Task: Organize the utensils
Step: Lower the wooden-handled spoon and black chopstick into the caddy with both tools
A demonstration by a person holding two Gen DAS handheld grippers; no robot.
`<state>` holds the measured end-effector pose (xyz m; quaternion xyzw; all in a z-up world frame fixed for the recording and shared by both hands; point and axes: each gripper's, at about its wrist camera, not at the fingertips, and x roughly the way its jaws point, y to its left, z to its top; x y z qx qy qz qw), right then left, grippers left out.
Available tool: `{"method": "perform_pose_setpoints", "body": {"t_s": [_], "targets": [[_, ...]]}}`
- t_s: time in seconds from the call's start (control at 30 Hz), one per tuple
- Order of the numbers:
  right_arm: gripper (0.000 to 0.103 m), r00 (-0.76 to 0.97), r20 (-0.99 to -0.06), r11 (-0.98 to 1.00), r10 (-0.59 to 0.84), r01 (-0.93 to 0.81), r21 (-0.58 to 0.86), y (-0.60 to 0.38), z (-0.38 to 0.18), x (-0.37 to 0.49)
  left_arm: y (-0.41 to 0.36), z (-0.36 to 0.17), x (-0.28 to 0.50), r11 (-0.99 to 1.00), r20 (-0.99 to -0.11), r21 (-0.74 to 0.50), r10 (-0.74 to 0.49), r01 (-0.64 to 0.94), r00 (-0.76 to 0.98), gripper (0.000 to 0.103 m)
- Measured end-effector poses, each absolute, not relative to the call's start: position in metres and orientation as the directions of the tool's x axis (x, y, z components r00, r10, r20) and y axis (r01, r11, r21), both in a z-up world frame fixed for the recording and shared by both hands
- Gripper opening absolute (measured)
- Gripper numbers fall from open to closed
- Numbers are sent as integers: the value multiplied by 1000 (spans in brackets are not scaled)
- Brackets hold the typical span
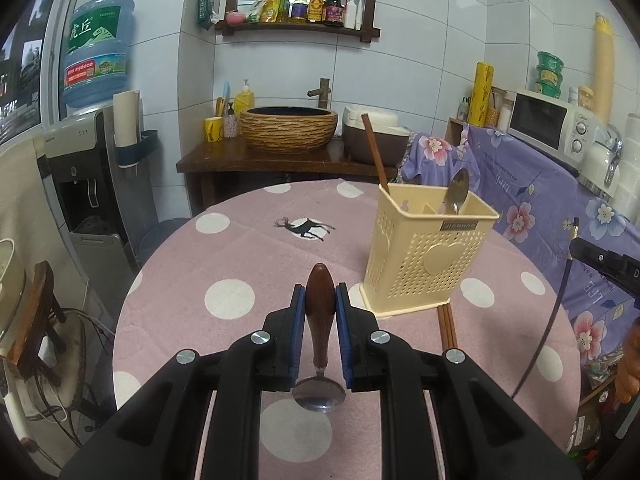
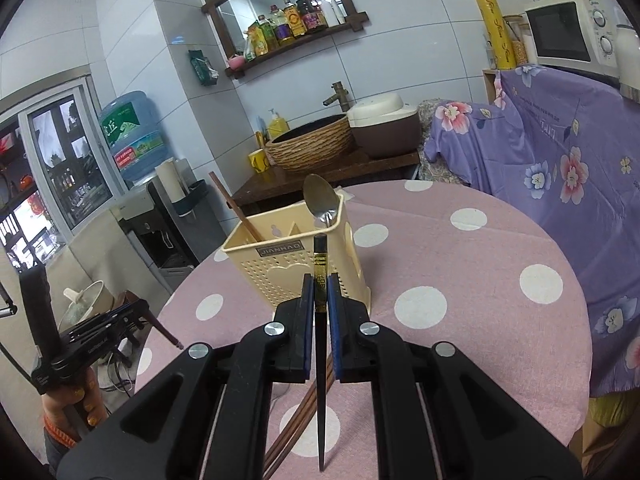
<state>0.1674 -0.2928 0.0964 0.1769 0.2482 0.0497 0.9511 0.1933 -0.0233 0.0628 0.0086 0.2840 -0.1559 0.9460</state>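
Overhead, left gripper (image 1: pixel 320 300) clamping one wooden-handled spoon (image 1: pixel 319 312), right gripper (image 2: pixel 320 292) pinching one black chopstick (image 2: pixel 320 360), both hovering above pink polka-dot tablecloth (image 1: pixel 224 264), cream holder (image 1: pixel 428 248) containing one spoon (image 1: pixel 457 192) and one brown chopstick (image 1: pixel 375 154), two brown chopsticks (image 2: pixel 304 412) lying beside it, tiled kitchen.

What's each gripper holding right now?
Left gripper: shut on the wooden-handled spoon.
Right gripper: shut on the black chopstick.

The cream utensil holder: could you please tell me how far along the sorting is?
Done: the cream utensil holder already holds a metal spoon and a brown chopstick. In hand: left gripper clamps a wooden-handled spoon, right gripper a black chopstick. Left: brown chopsticks on the table.
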Motion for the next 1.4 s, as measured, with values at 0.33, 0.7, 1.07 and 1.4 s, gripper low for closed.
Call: {"method": "perform_pose_setpoints", "body": {"t_s": [0.33,0.7,1.07,1.4], "targets": [[8,917,-338,954,211,-118,277,-280,194,186,-35,157,222,909,-446,-120,-408,399,797,16],[8,973,-219,991,77,-51,124,-266,281,230,-97,212,266,883,-388,-149,-466,445,795,16],[8,939,-342,991,30,18,135,-268,192,274,-129,128,294,910,-511,-154,-406,385,758,16],[8,906,-420,976,62,34,217,-281,148,287,-125,88,295,921,-565,-140,-377,364,734,16]]}}
